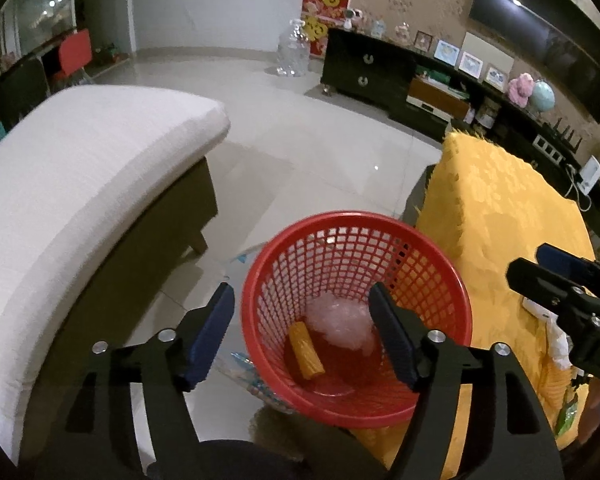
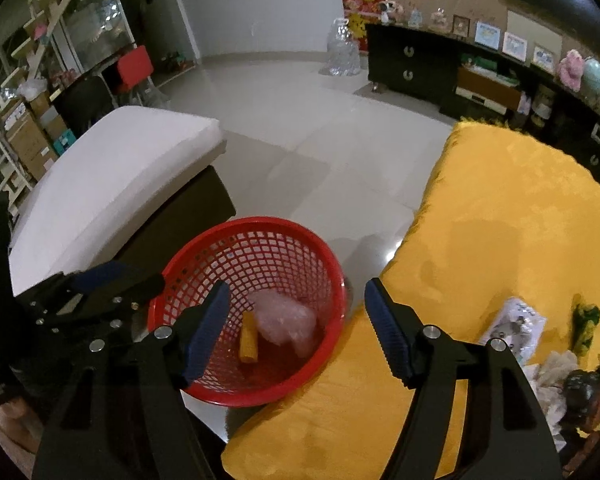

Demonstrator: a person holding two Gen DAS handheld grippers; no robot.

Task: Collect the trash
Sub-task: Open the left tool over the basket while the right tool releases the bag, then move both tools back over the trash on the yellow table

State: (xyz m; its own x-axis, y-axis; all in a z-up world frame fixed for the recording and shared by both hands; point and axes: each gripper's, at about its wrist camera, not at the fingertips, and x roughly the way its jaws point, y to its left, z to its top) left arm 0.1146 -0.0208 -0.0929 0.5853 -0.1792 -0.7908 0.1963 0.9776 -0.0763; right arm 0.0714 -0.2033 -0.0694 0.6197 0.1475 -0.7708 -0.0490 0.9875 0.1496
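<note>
A red mesh basket (image 1: pixel 356 320) stood on the tiled floor (image 1: pixel 324 160) between a white cushioned seat (image 1: pixel 80 200) on the left and a surface draped in a yellow cloth (image 1: pixel 496 216) on the right, its rim just beside the cloth's edge. At the bottom of the basket lay a crumpled wad of pale plastic (image 1: pixel 338 322) with a short yellow wrapper (image 1: pixel 306 350) just to its left. The left claw (image 1: pixel 302 338) hung over the basket with its blue-padded fingers spread apart and nothing between them, one finger outside the rim on the left and the other over the inside. The right claw (image 2: pixel 296 328) was likewise spread open and empty, placed over the gap where the basket met the cloth. More trash waited at the near right of the yellow cloth: a white printed packet (image 2: pixel 514 326), a yellow-and-green wrapper (image 2: pixel 586 324), some crumpled white tissue (image 2: pixel 556 372) and a dark lump (image 2: pixel 582 388) which I could not make out. A dark low cabinet (image 1: pixel 364 68) with framed pictures ran along the far wall.
</note>
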